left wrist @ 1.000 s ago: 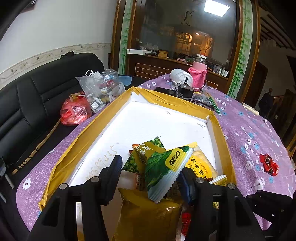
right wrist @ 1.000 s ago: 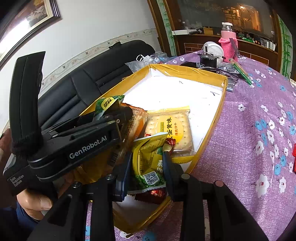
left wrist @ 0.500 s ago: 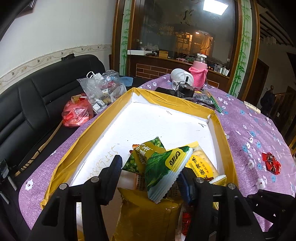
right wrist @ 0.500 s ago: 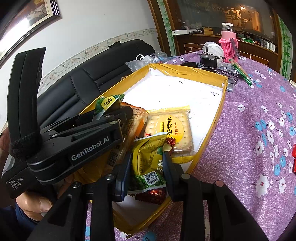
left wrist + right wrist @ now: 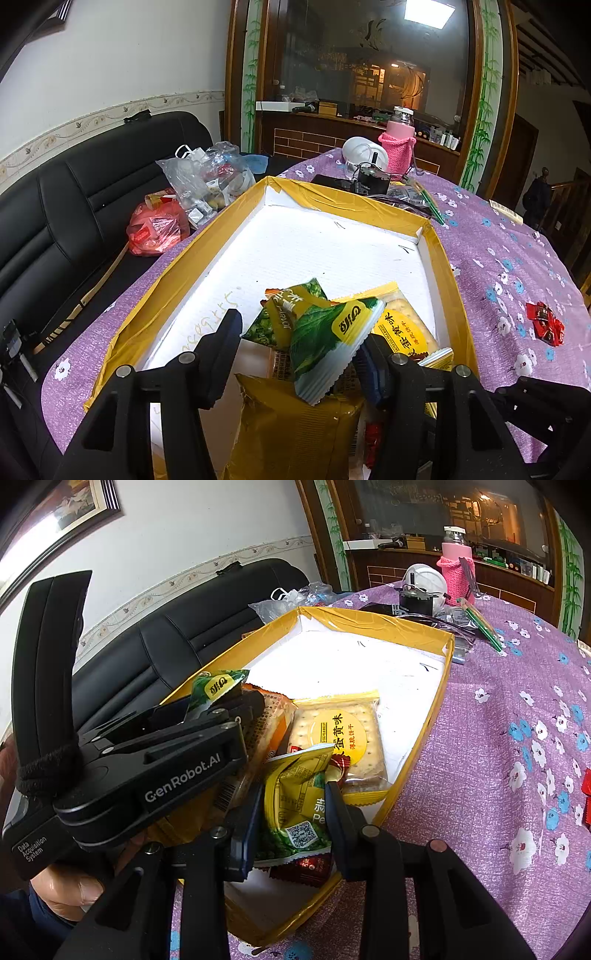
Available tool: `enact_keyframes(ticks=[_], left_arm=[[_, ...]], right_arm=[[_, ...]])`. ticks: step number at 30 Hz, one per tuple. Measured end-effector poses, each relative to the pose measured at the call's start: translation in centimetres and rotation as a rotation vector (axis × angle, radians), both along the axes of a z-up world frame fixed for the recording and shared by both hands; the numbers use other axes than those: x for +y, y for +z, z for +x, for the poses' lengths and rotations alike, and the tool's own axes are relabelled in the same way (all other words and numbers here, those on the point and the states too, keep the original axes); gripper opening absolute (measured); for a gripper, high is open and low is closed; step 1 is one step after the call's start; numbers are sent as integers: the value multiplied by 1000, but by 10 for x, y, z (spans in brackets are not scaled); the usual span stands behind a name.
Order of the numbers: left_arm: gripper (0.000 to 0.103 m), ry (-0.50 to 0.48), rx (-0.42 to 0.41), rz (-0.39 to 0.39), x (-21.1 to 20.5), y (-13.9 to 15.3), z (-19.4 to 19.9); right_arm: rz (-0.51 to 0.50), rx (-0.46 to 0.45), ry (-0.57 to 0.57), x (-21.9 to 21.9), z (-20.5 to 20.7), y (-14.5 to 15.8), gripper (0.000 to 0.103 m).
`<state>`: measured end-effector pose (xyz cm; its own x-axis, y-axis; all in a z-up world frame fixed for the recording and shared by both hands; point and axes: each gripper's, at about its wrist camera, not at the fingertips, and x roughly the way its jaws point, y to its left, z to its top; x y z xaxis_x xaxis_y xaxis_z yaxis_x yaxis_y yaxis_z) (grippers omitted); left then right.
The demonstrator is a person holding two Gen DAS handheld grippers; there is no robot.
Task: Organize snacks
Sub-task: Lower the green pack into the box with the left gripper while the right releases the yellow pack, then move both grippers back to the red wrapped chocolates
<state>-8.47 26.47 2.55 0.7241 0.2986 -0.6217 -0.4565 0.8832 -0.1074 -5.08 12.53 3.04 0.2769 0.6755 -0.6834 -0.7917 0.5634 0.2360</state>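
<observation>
Pinched green pea packet [image 5: 295, 805] in right gripper [image 5: 291, 812] above yellow tray [image 5: 155, 295]; left gripper [image 5: 299, 354] spread beside another packet [image 5: 328, 339], contact unclear. Best lowered flat beside cracker pack [image 5: 340, 738].

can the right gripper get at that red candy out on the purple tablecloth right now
Probably not yet: the right gripper is shut on a green pea snack packet over the yellow box. The way to the red candy on the tablecloth looks otherwise clear.

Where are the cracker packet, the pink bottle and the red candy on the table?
cracker packet [image 5: 341, 734]: right wrist view, yellow label.
pink bottle [image 5: 397, 155]: left wrist view, knitted sleeve.
red candy [image 5: 545, 323]: left wrist view, wrapper middle.
</observation>
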Motion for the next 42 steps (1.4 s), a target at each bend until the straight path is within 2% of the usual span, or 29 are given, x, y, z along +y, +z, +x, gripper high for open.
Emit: enact_keyframes(ticks=[31,33,35,40,42], left_arm=[[62,9,7,31,-1,3,-3],[64,9,7,32,-1,3,-2],[72,8,-1,28,0,4,-4],[72,15,-30,26,7,14,-13],[72,11,-37,4,14,18,-18]], right_arm=[[-1,-8,-4,-1,0,2,32],[1,-11,-7,-2,1,3,32],[1,-15,-12,-2,1,3,33],[-6,-34,-31,-5,1,7,34],[10,-41,-44,-10,1,13,39]])
